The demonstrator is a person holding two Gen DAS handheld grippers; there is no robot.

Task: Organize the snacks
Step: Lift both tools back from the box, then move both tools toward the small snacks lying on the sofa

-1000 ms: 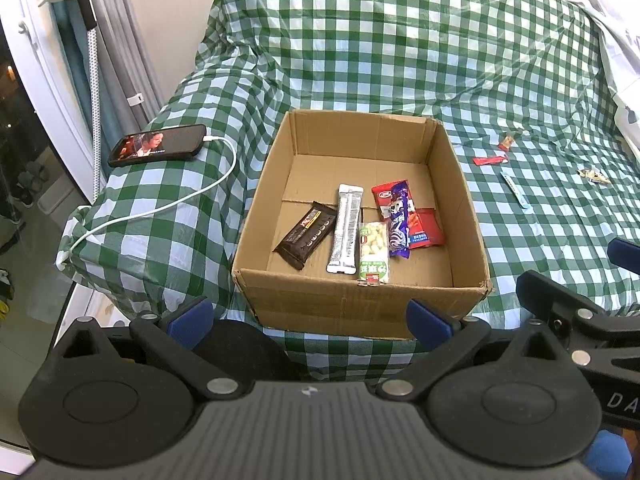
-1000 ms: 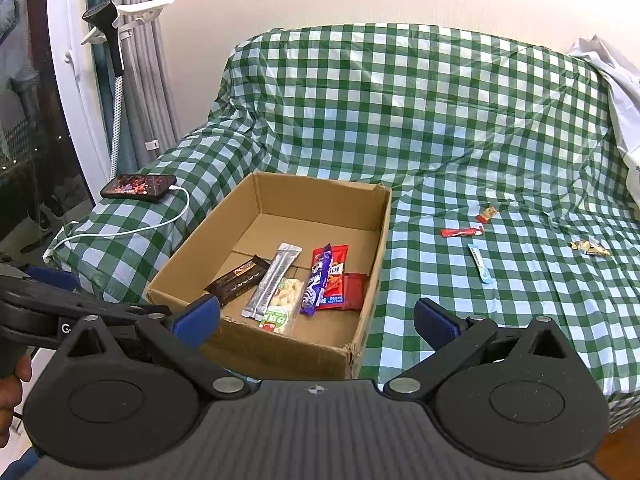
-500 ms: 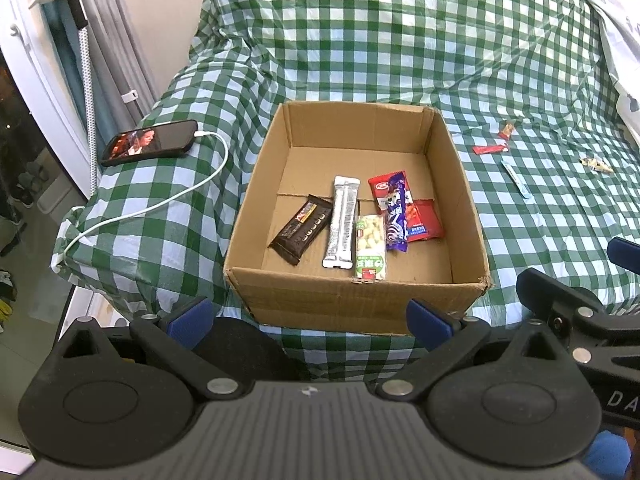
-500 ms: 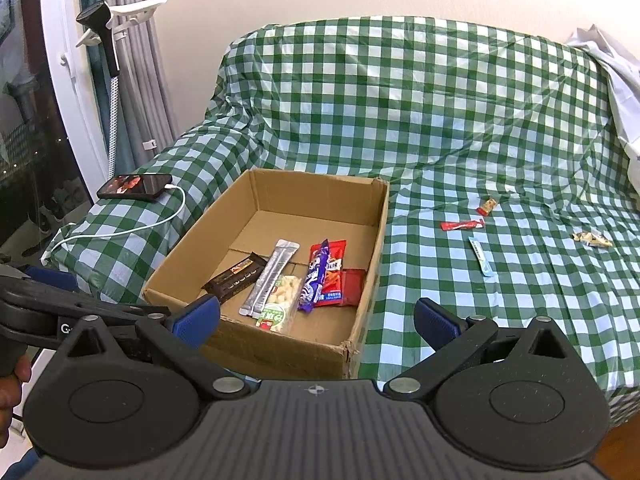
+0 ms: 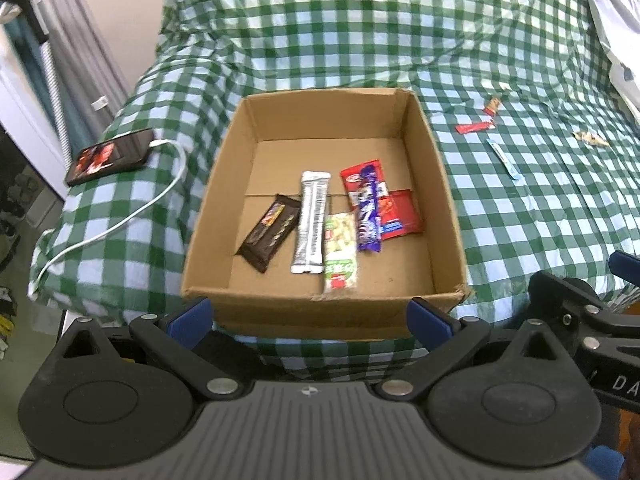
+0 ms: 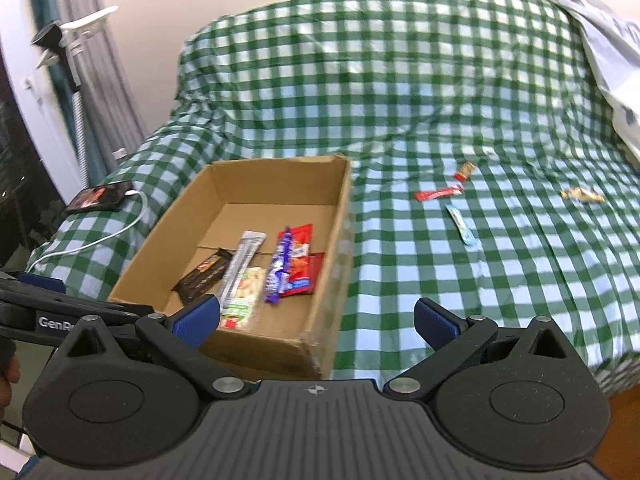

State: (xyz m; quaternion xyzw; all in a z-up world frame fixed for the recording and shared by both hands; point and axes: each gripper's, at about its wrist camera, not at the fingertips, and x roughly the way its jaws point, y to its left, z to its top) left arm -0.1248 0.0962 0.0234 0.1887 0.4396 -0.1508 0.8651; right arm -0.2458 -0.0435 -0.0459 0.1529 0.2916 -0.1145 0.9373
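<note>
Cardboard box (image 5: 440,184) near wall hides part of our view of the snacks (image 6: 256,268). Our left gripper (image 5: 308,318) and right gripper (image 6: 316,318) gape wide, empty; wrapper print blurs.

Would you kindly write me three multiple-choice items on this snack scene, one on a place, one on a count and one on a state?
1. Where does the phone lie?
A. inside the box
B. on the checked cover left of the cardboard box
C. on the floor

2. How many loose snacks lie on the cover right of the box?
A. one
B. four
C. nine

3. What state is the right claw in?
A. open and empty
B. shut on a red sachet
C. shut on the phone

Answers:
1. B, the phone rests on the cover beside the box's left wall, cable plugged in.
2. B, a small wrapped sweet, a red sachet, a pale blue stick and a gold wrapper lie there.
3. A, its blue pads stand wide apart with nothing between them.
</note>
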